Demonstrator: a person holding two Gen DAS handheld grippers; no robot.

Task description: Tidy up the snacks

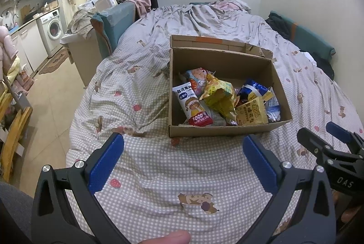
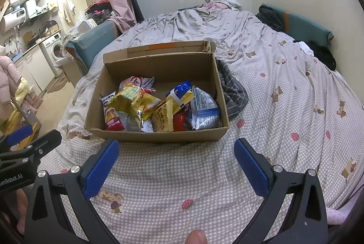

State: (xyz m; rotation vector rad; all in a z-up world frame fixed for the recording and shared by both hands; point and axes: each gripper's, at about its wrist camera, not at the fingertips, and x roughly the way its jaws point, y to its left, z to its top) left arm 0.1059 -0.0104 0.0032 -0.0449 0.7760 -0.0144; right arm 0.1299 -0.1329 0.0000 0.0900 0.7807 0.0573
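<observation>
A brown cardboard box [image 2: 157, 136] sits on a bed's grey-and-white checked cover [image 2: 284, 94] printed with red strawberries and brown bears. Inside: a crinkled yellow snack bag [image 2: 132, 99], a blue-and-white packet [image 2: 204, 112]. Alongside, a dark grey striped cloth [image 2: 234, 94].

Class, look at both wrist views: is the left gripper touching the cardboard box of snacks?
Apart. In the left wrist view, the left gripper, open, sits short of the cardboard box, with checked bedsheet visible between its fingertips and the box's near wall.

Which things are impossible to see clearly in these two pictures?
- Lower snacks in the box: buried under the yellow bag, both views.
- Box floor: covered by packets.
- Small print on the blue-white packet: too small, right view.
- Grey striped cloth: partly behind the box; hidden in the left view.
</observation>
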